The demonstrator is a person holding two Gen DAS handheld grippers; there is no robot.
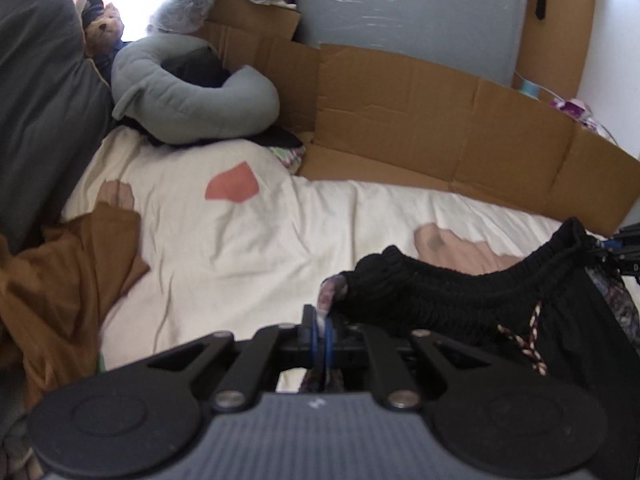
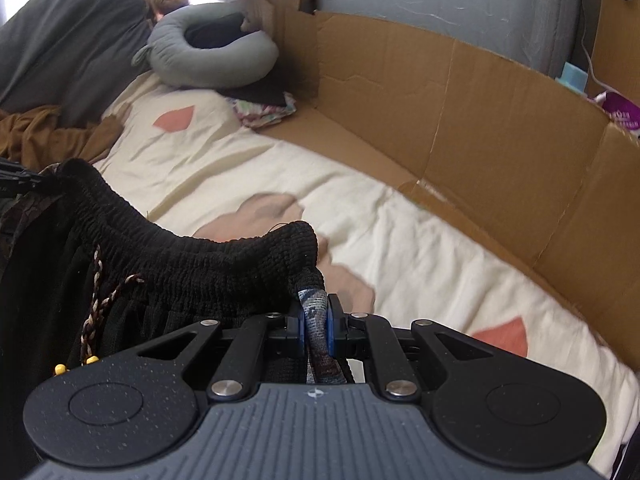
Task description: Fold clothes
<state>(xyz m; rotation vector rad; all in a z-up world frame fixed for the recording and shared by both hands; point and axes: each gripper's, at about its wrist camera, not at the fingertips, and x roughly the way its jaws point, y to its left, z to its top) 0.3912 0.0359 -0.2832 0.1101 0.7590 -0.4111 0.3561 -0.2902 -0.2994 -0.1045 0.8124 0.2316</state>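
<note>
Black garment [image 1: 460, 292] below its waistband cut off behind both grippers.

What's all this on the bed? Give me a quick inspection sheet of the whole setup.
Surface: cream bedsheet with pink and tan patches, rumpled.
Job's things: black garment with elastic waistband and braided drawstring, held up between both grippers.
Clutter: brown cloth, grey ring pillow, teddy bear, patterned fabric.
Grippers: left gripper shut on the garment; right gripper shut on the garment.
Cables: white cord by the wall.
Surroundings: cardboard along the bed, dark grey cushion.
</note>
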